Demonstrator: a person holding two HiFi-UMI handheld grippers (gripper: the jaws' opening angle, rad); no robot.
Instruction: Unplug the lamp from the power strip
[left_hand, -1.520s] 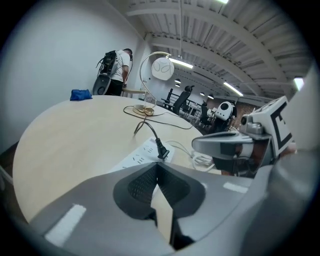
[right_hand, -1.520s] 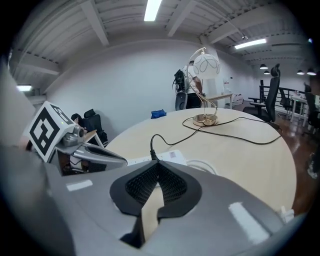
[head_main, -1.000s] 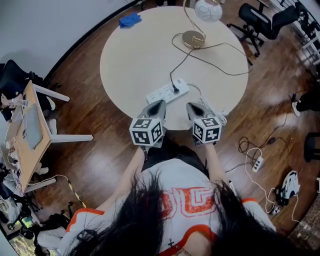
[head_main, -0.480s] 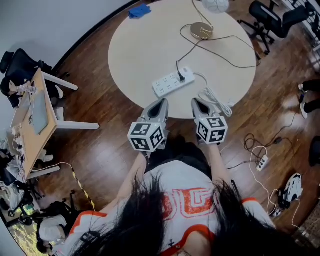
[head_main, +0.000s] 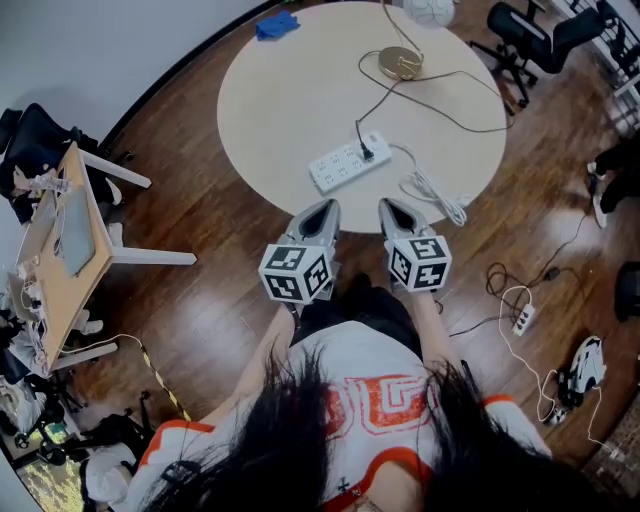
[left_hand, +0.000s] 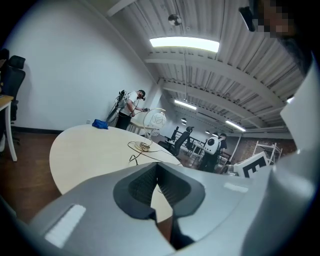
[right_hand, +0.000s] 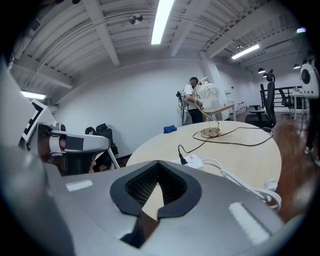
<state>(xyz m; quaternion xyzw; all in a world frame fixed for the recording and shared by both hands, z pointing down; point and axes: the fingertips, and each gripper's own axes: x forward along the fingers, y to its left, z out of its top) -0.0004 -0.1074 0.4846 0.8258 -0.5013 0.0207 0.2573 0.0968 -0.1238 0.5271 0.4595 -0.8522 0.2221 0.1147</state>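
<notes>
A white power strip (head_main: 348, 162) lies on the round table (head_main: 280, 100), with the lamp's black plug (head_main: 366, 153) in its right end. From the plug, the black cord runs to the lamp's brass base (head_main: 401, 62) at the far side. My left gripper (head_main: 322, 208) and right gripper (head_main: 388, 206) hang side by side over the table's near edge, short of the strip, both shut and empty. The right gripper view shows its shut gripper (right_hand: 158, 164), the strip (right_hand: 196, 161) and plug (right_hand: 183, 158) ahead. The left gripper view shows its shut gripper (left_hand: 157, 166) and the lamp (left_hand: 152, 122) far off.
A coiled white cord (head_main: 437, 196) trails off the strip to the table's right edge. A blue cloth (head_main: 276, 22) lies at the far rim. On the floor are a wooden desk (head_main: 60, 250) at left, an office chair (head_main: 530, 35), and another strip with cables (head_main: 518, 322).
The table and power strip now sit a little farther from my grippers than a second ago. Both grippers stay shut and side by side.
</notes>
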